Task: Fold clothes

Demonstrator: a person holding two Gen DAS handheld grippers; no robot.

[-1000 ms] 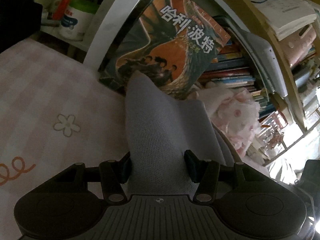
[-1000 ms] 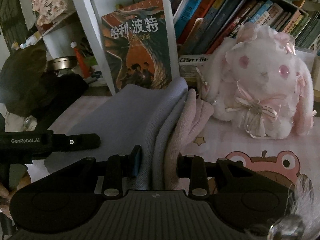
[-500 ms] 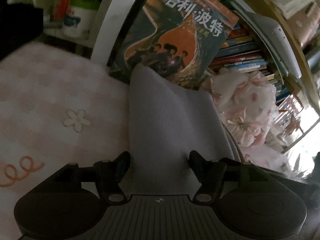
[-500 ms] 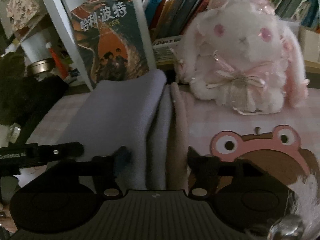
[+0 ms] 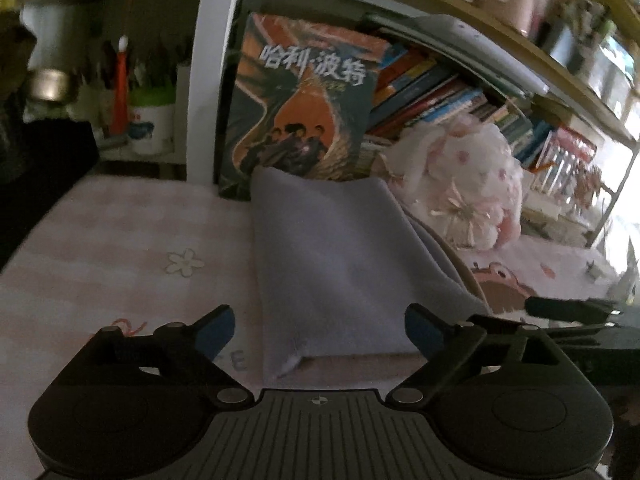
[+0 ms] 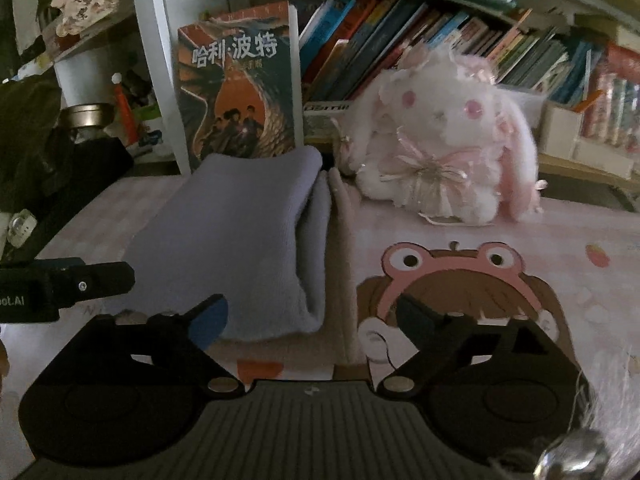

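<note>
So the folded lavender garment [image 6: 236, 240] lies flat on the pink desk [image 5: 120, 240], just in front of the Harry Potter book [image 6: 240, 92]; left tool [image 5: 320, 326] and right tool [image 6: 312, 316] are both spread wide, gripping nothing.

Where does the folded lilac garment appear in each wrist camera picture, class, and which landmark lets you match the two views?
Left wrist view: the folded lilac garment lies centre frame, reaching from the open left gripper back to the book.
Right wrist view: the garment lies left of centre, beside the open right gripper.
Shared landmark: the upright dragon-cover book directly behind the garment.
</note>
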